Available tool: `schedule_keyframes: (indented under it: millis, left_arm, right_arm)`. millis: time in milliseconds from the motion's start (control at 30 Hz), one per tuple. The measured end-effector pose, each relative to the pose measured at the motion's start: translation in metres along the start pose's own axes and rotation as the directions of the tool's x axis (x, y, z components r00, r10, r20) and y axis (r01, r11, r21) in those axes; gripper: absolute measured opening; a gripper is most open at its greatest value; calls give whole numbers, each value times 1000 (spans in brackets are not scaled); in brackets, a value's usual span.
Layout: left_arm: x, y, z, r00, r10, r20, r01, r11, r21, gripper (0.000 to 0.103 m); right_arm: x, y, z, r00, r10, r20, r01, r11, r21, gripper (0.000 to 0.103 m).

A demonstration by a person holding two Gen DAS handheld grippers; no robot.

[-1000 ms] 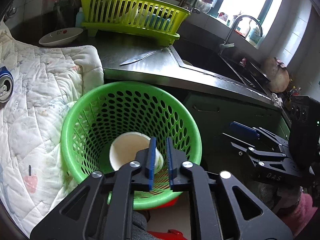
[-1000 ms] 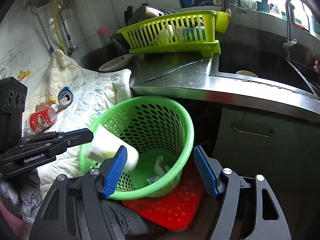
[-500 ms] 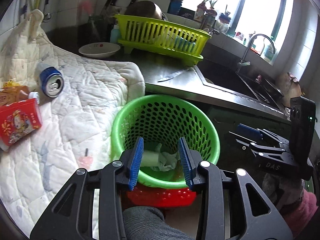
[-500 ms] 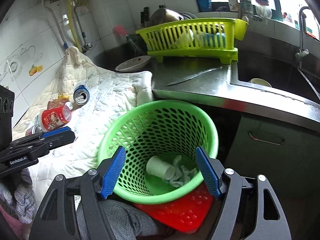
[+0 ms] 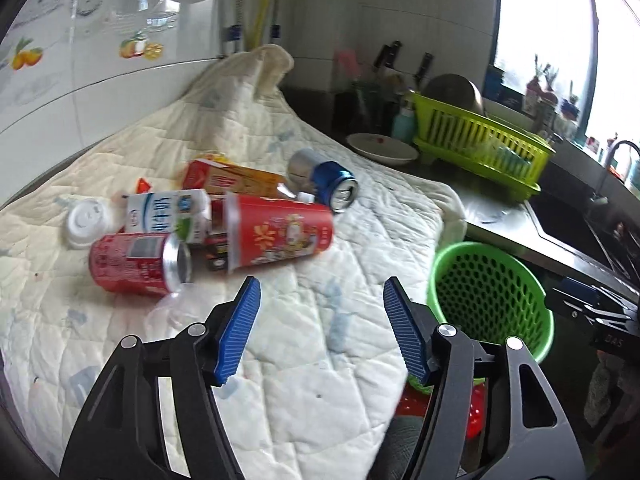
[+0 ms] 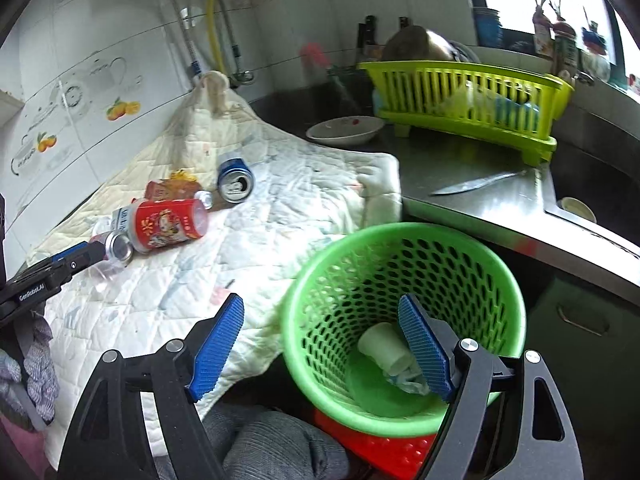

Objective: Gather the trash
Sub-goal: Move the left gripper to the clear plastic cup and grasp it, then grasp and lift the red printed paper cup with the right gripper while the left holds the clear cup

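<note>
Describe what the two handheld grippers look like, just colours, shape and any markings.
Both the left gripper and the right gripper have black angular linkage frames with silver pivot screws and two flat fingers faced with ribbed blue pads. The left one's side reads "GenRobot.AI" in white, seen from the right wrist view; the right one's shows "DAS".

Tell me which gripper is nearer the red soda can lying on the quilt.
Left. The left gripper hangs open just in front of the red soda can. The right gripper sits open over by the green basket, well away from that can.
</note>
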State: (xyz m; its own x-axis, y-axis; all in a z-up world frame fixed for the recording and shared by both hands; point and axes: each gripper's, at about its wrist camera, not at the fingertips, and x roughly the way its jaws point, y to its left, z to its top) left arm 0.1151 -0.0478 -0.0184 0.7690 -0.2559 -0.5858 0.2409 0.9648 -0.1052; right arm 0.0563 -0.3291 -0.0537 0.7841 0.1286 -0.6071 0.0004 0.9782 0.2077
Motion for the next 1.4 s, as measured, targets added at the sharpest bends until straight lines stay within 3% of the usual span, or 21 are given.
schedule_keyframes:
  millis: [267,667,800,967,1400]
  left_arm:
    - [3,58,-11,991,131,-18,-132,987,-92,80]
    - [44,82,-28,980,154,-122,-167,980,-107,85]
    - [51,84,-28,980,149,-129,-163,981,-107,83]
    - [58,86,-27,980,132,-147,-149,982,-113,63]
    - [38,96,-24,990,91,-105,-105,985,-137,60]
  right_arm:
    - [15,40,9,998,64,-11,-64,996,-54,79]
    - [36,76,13,994,96,-50,-101,990,-96,79]
    - [45,83,14,992,101,-70,-108,988,-108,79]
    - [57,96,18,989,120,-90,-130,985,-117,79]
    - [90,135,32,979,152,-134,-180,957,-228,81]
